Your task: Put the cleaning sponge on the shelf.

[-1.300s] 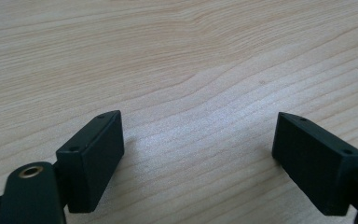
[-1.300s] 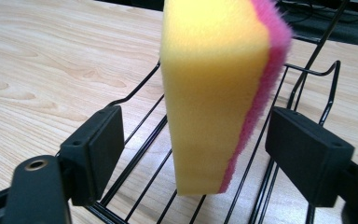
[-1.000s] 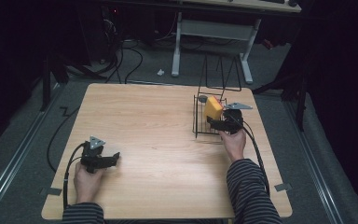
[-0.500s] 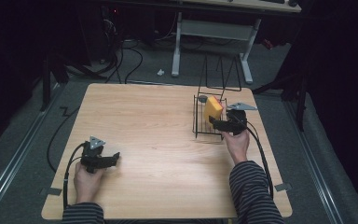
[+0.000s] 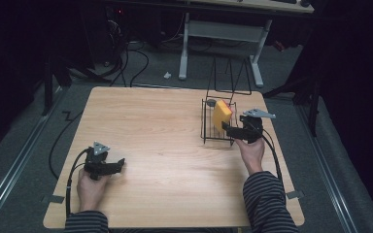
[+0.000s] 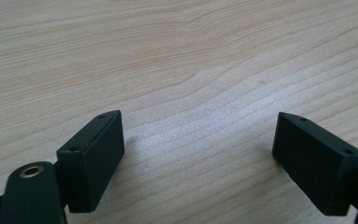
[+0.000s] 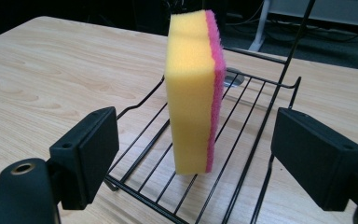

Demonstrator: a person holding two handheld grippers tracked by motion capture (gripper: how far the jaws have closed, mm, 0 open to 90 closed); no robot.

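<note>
Sponge [image 7: 193,88] upright on rack [image 7: 242,140], table [image 5: 150,126].

A yellow sponge [image 7: 189,88] backed with pink is seen in a black wire rack [image 7: 256,116]; pale wood grain marks the table [image 5: 150,121]; both sleeves [image 5: 267,201] appear dark-striped.

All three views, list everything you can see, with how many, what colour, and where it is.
table: one, light wood, centre of the high view
wire rack: one, black, on the table's right part
sponge: one, yellow with a pink side, standing upright on the rack
round thing: one, grey, behind the sponge at the rack's far end; cannot tell what it is
desk frame: one, pale grey, on the floor beyond the table
floor cables: several, black, far left floor
left claw: one, black, open, low over the table's near left
right claw: one, black, open, at the rack's near end, facing the sponge
sleeves: two, striped, bottom edge
</note>
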